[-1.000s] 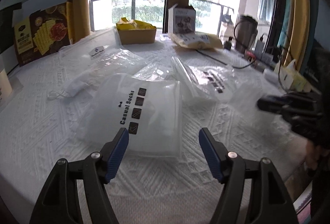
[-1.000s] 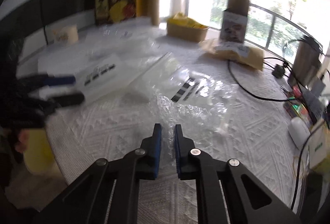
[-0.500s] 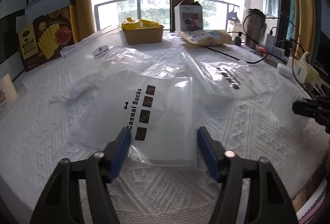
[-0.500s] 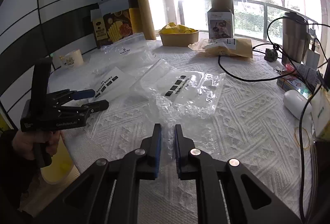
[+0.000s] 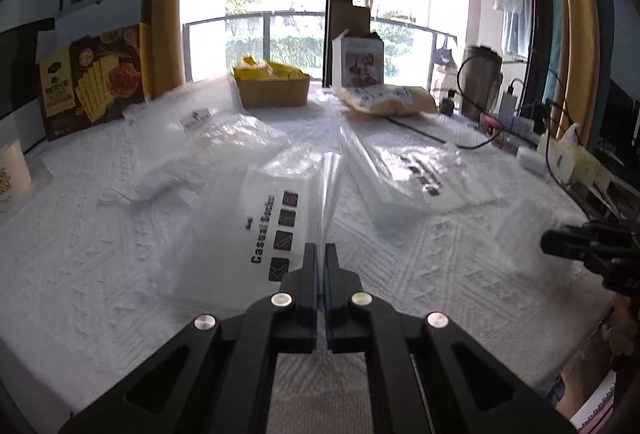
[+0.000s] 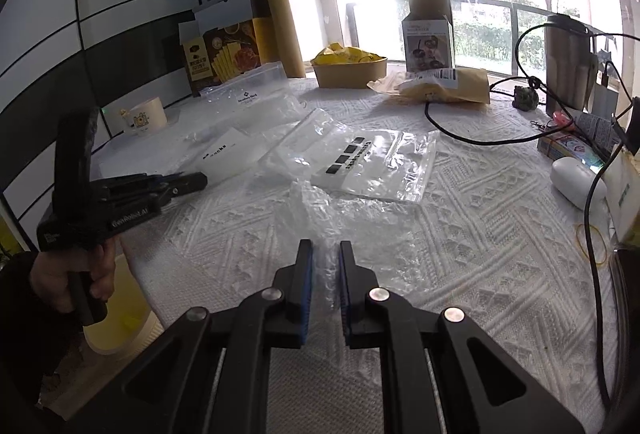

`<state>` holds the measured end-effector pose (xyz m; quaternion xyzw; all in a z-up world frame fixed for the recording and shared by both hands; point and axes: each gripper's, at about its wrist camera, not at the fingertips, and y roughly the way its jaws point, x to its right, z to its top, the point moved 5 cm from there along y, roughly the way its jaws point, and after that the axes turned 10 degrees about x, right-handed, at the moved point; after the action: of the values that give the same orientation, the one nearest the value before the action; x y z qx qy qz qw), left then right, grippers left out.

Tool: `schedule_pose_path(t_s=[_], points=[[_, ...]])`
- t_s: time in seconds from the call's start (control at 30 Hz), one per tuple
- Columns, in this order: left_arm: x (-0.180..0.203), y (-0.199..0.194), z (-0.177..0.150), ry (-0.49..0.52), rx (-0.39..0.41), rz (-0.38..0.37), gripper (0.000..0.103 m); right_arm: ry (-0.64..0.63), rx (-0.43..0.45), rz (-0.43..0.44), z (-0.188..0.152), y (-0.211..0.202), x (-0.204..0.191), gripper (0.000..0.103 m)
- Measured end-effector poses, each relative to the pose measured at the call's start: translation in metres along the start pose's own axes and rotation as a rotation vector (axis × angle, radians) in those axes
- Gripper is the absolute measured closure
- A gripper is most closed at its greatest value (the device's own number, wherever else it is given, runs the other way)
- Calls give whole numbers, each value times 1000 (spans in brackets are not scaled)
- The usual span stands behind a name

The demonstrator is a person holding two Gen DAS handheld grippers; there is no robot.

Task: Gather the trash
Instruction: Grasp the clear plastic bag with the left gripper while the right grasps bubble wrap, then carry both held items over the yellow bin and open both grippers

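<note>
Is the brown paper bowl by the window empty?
No, the brown paper bowl by the window is full of crumpled yellow wrappers sticking up above its rim.

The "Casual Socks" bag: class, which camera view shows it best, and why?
The left wrist view: the Casual Socks bag lies straight ahead with readable print, the left gripper pinching its edge. The right wrist view shows only part of it, far left, lettering mostly cut off.

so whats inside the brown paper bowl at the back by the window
Crumpled yellow wrappers stick out above the rim of the brown paper bowl. Its wall hides anything lying beneath them.
</note>
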<state>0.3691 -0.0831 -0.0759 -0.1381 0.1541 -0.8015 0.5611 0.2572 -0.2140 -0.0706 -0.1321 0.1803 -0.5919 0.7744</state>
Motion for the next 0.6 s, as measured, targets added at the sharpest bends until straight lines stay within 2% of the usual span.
schedule_pose_path(t_s=[0.27, 0.6], points=[[-2, -53, 13, 2, 74, 8, 101, -17, 45, 12, 7, -17, -16, 92], [-1, -104, 9, 9, 97, 10, 101, -31, 68, 52, 11, -34, -43, 92]])
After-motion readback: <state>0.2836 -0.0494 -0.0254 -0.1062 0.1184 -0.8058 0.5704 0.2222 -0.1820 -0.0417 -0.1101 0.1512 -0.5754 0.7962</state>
